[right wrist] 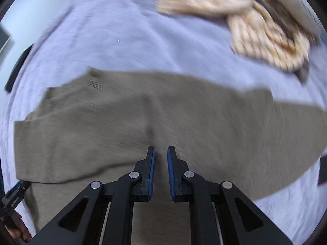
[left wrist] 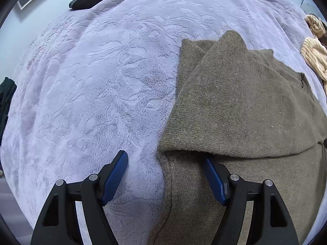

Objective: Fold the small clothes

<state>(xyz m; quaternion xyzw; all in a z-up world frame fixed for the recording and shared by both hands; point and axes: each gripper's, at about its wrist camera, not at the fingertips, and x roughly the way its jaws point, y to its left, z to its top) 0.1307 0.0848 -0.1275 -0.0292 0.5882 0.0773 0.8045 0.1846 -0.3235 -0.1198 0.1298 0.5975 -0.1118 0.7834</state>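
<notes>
the olive-brown knitted sweater (left wrist: 235, 102) lies flat on the lavender plush blanket (left wrist: 92, 81), toward the blanket's near right part, already partly folded, with one flap laid over its lower body. the left gripper (left wrist: 165, 163) is held with its jaws wide apart, astride the sweater's left edge just below the flap's hem, nothing pinched. the right gripper (right wrist: 161, 153) is seen over the sweater's middle with its jaws nearly together and no cloth visibly between them; that view is blurred. for a clean fold, the left edge should be pinched through both layers and the cloth kept taut and square. no containers are seen; a cream ribbed knitted garment (right wrist: 255, 26) lies loose near the blanket's far right edge.
</notes>
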